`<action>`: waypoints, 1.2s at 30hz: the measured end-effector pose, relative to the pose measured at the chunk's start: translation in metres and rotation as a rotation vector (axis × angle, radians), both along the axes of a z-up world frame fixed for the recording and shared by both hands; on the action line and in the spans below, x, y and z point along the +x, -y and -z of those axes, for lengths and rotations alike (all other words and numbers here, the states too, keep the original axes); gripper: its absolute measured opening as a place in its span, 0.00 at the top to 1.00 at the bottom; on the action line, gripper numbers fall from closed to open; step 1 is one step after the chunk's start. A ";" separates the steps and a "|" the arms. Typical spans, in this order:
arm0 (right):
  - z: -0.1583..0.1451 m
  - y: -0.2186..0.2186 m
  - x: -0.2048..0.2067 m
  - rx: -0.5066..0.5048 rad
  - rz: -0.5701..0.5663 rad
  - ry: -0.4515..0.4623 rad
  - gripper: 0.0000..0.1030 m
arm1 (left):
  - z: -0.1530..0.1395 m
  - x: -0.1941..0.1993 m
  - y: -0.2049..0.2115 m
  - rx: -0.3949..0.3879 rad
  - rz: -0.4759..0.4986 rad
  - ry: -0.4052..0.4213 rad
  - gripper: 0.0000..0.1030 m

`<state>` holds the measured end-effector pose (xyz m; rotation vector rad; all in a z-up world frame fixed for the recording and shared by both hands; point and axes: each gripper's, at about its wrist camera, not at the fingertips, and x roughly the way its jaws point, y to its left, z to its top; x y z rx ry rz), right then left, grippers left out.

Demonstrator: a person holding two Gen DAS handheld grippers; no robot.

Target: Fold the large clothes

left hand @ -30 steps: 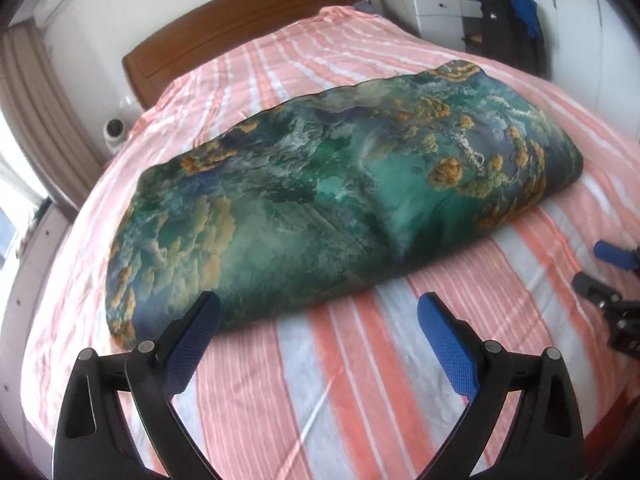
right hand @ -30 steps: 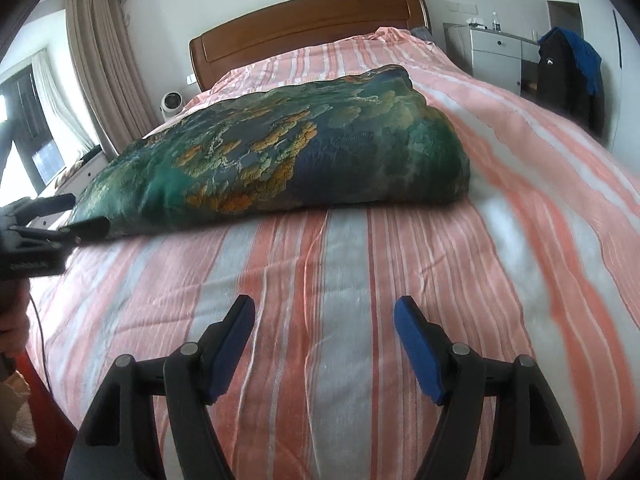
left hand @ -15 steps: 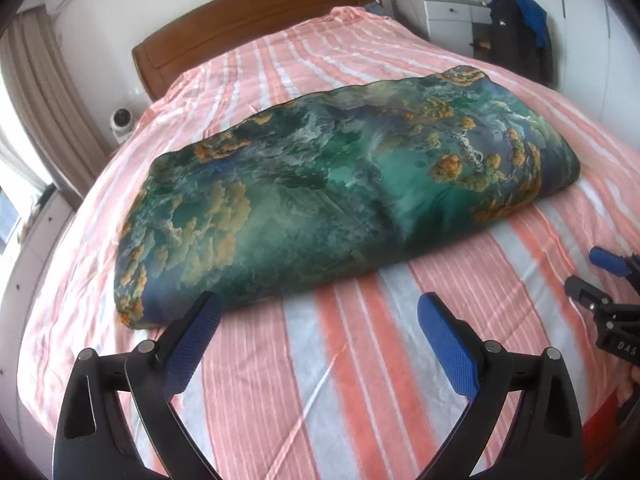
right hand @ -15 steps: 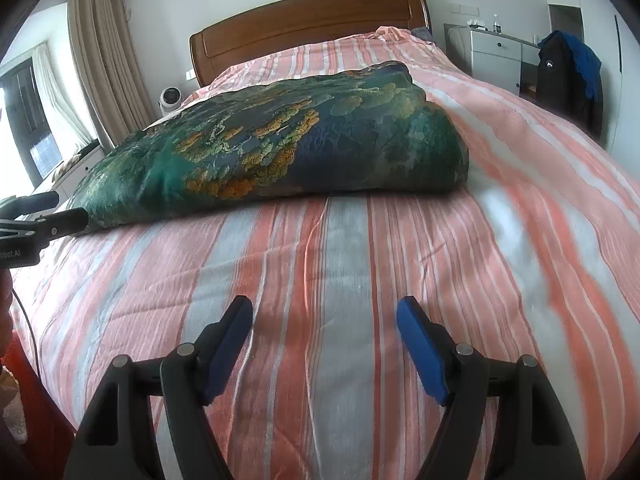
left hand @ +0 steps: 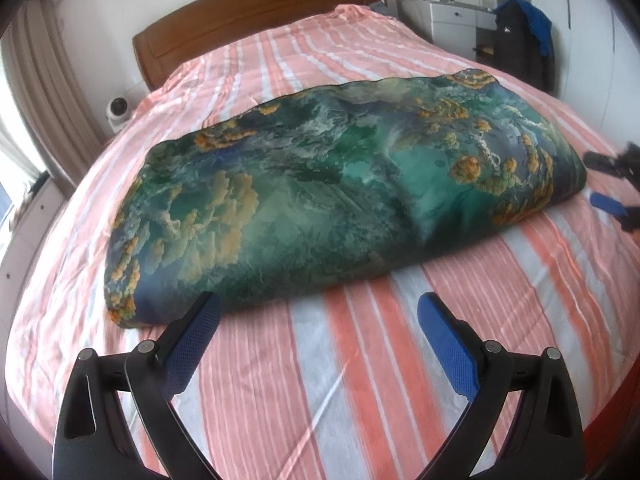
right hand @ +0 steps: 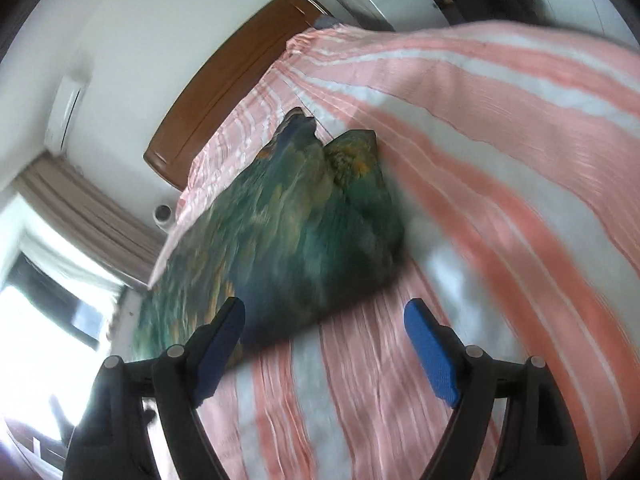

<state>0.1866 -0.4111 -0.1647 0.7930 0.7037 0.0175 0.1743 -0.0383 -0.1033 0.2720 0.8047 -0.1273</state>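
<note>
A large green-blue cloth with orange cloud print (left hand: 340, 196) lies folded into a thick long bundle across the striped bed (left hand: 360, 380). My left gripper (left hand: 320, 320) is open and empty, close to the bundle's near left edge. My right gripper (right hand: 324, 328) is open and empty, tilted, right at the bundle's right end (right hand: 304, 240). The right gripper also shows in the left wrist view (left hand: 612, 184), beside that end of the bundle.
A wooden headboard (left hand: 256, 12) stands at the far end. A white round device (left hand: 118, 110) sits left of the bed by the curtain (left hand: 44, 92). A white dresser (left hand: 456, 24) and a dark jacket (left hand: 524, 40) stand at far right.
The right gripper has moved up to the bundle's right end and rolled sideways. The left gripper has moved slightly closer to the near left edge. Both stay open.
</note>
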 end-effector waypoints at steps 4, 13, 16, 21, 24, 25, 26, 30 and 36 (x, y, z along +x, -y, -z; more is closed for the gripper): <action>0.005 0.006 0.011 0.008 0.038 -0.019 0.21 | 0.008 0.003 0.002 0.030 -0.011 -0.012 0.03; 0.006 -0.053 -0.039 -0.449 -0.014 -0.073 0.20 | 0.033 0.009 0.008 -0.017 -0.024 -0.057 0.03; 0.018 -0.078 -0.040 -0.600 -0.069 -0.120 0.11 | 0.052 0.016 0.009 -0.016 -0.027 -0.102 0.02; 0.025 -0.092 -0.037 -0.706 -0.087 -0.169 0.06 | 0.072 0.018 -0.004 -0.122 -0.042 -0.120 0.00; 0.030 -0.092 -0.038 -0.736 -0.090 -0.185 0.04 | 0.072 0.018 -0.005 -0.133 -0.047 -0.116 0.00; 0.032 -0.094 -0.039 -0.757 -0.093 -0.190 0.03 | 0.072 0.017 -0.005 -0.128 -0.053 -0.109 0.00; 0.033 -0.095 -0.039 -0.766 -0.093 -0.192 0.02 | 0.072 0.015 -0.004 -0.122 -0.058 -0.101 0.00; 0.035 -0.098 -0.040 -0.780 -0.092 -0.207 0.01 | 0.073 0.009 -0.001 -0.102 -0.063 -0.077 0.00; 0.035 -0.098 -0.044 -0.791 -0.099 -0.216 0.01 | 0.077 0.012 0.002 -0.091 -0.053 -0.076 0.00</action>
